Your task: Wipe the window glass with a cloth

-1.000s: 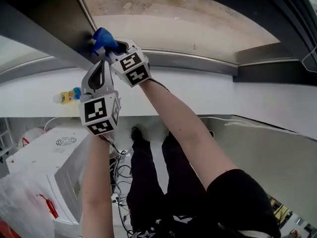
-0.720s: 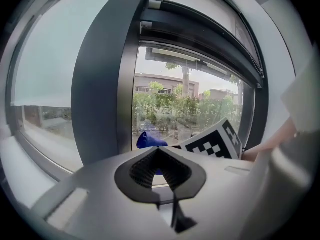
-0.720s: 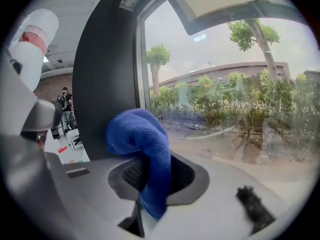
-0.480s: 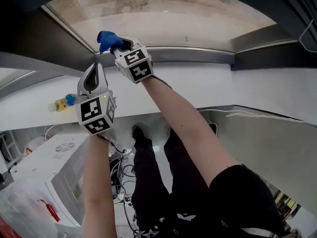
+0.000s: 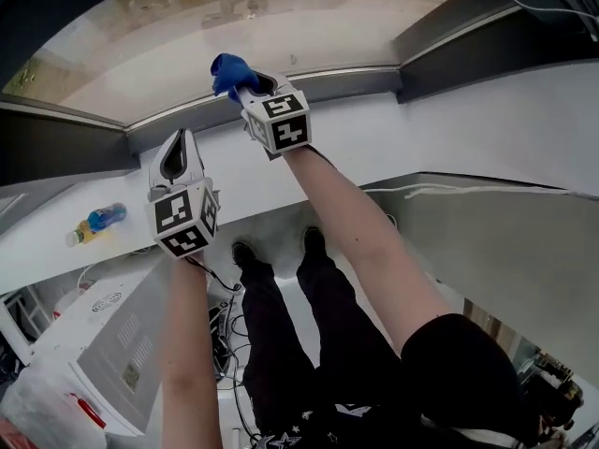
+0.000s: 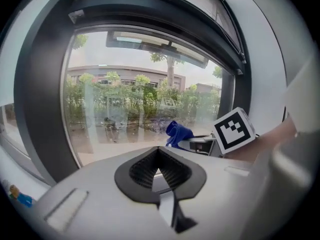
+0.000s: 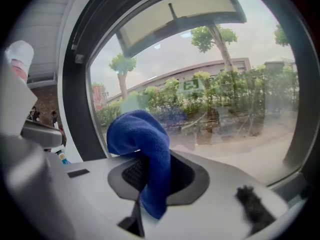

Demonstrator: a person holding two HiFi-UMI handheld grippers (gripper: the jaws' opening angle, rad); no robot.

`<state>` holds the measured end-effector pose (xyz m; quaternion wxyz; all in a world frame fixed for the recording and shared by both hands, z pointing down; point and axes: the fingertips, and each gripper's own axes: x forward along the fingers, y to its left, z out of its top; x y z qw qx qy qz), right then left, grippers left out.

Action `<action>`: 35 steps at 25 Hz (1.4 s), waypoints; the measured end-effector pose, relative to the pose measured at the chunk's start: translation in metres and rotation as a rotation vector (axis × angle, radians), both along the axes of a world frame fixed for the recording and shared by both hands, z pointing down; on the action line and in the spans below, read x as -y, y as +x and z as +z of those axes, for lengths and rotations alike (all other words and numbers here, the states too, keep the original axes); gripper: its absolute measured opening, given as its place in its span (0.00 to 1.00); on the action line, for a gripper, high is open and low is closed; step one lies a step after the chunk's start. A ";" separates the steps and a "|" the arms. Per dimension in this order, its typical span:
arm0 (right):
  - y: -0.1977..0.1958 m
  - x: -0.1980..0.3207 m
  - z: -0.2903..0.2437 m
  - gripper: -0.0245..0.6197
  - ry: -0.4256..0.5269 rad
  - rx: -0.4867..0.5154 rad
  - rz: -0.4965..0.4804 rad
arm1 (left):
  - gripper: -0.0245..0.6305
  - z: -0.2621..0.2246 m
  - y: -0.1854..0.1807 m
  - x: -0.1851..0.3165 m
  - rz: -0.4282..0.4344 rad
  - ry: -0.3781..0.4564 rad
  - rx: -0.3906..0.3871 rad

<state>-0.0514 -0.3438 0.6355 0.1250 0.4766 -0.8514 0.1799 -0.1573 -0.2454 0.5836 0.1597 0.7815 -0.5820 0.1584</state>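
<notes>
Right gripper (image 5: 249, 86): raised to the bottom edge of the pane, jaws clamped on the blue cloth (image 5: 228, 70) – in the right gripper view the cloth (image 7: 144, 145) bulges above the gripper (image 7: 150, 176) and one end hangs down between the black pads.
Window glass (image 5: 281, 17): one broad pane; trees, hedges and a low building show through it in the left gripper view (image 6: 130, 104).
Window frame (image 5: 56, 157): dark, running round the pane, with a grey strip along its lower edge.
Sill (image 5: 449, 124): white ledge below the frame; a thin white cable (image 5: 468, 190) lies along its near edge.
White cabinet (image 5: 103, 335): on the floor at lower left, beside the person's legs (image 5: 281, 344).
Left gripper (image 5: 180, 148): held lower and to the left, over the sill and apart from the glass; in the left gripper view its jaws (image 6: 158, 156) meet at the tips with nothing between them.
Cloth position: at the foot of the pane, just by the frame – whether it presses on the glass cannot be told.
Bottle (image 5: 98, 221): small, blue and yellow, lying on the sill far to the left, well apart from both grippers.
</notes>
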 end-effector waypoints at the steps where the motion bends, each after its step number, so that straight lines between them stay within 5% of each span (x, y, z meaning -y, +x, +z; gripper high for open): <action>1: 0.022 0.002 0.000 0.16 0.001 0.010 0.027 | 0.05 0.001 0.016 0.001 0.016 -0.002 0.001; 12: 0.239 0.016 -0.007 0.16 0.045 -0.038 0.242 | 0.05 0.003 0.164 0.025 0.143 0.013 -0.023; 22: 0.377 0.015 -0.011 0.16 0.020 -0.065 0.430 | 0.05 -0.001 0.258 0.039 0.211 0.021 -0.058; 29: 0.413 0.008 -0.016 0.16 0.016 -0.026 0.491 | 0.05 0.008 0.280 0.027 0.230 0.000 -0.041; 35: 0.380 -0.010 -0.007 0.16 0.001 -0.074 0.422 | 0.05 0.007 0.254 0.018 0.182 0.009 -0.064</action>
